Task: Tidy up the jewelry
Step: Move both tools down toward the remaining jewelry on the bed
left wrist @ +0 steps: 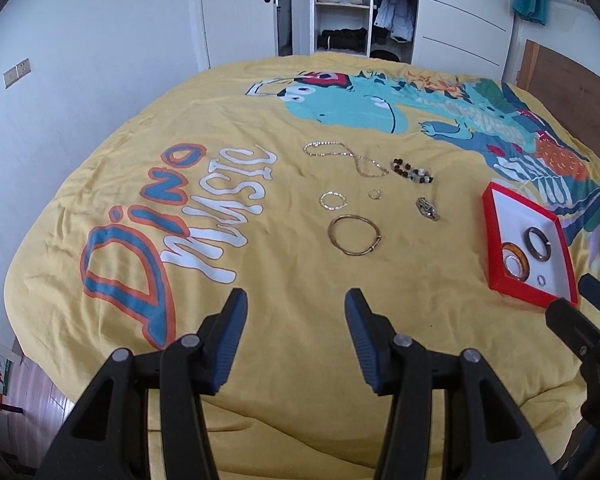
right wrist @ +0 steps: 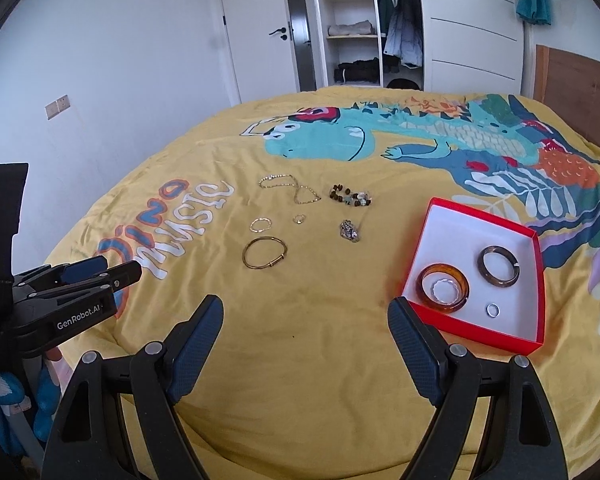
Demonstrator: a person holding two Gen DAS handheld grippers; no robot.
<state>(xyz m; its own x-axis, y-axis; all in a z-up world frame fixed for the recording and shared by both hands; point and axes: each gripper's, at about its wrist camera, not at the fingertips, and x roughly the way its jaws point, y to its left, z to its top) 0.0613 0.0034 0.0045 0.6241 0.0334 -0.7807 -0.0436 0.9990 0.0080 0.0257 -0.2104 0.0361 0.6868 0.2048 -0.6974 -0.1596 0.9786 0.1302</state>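
Loose jewelry lies on a yellow bedspread: a gold bangle (left wrist: pixel 354 236) (right wrist: pixel 265 252), a thin wire ring (left wrist: pixel 332 201) (right wrist: pixel 261 225), a small ring (left wrist: pixel 375 194) (right wrist: pixel 299 219), a chain necklace (left wrist: pixel 346 158) (right wrist: pixel 290 188), a beaded bracelet (left wrist: pixel 411 170) (right wrist: pixel 350 196) and a silver clump (left wrist: pixel 427 209) (right wrist: pixel 350 231). A red box (left wrist: pixel 490 240) (right wrist: pixel 414 262) holds an amber bangle (right wrist: pixel 444 289), a dark bangle (right wrist: pixel 499 267) and a small ring (right wrist: pixel 493 310). My left gripper (left wrist: pixel 296 304) and right gripper (right wrist: pixel 306 312) are open, empty, hovering short of the jewelry.
The bedspread (left wrist: pixel 260 280) has a dinosaur print and covers the whole bed. A wooden headboard (right wrist: pixel 580 80) stands at the right. An open wardrobe (right wrist: pixel 360 28) and a door (right wrist: pixel 256 32) are beyond the bed's far edge. The floor (left wrist: pixel 32 392) shows at lower left.
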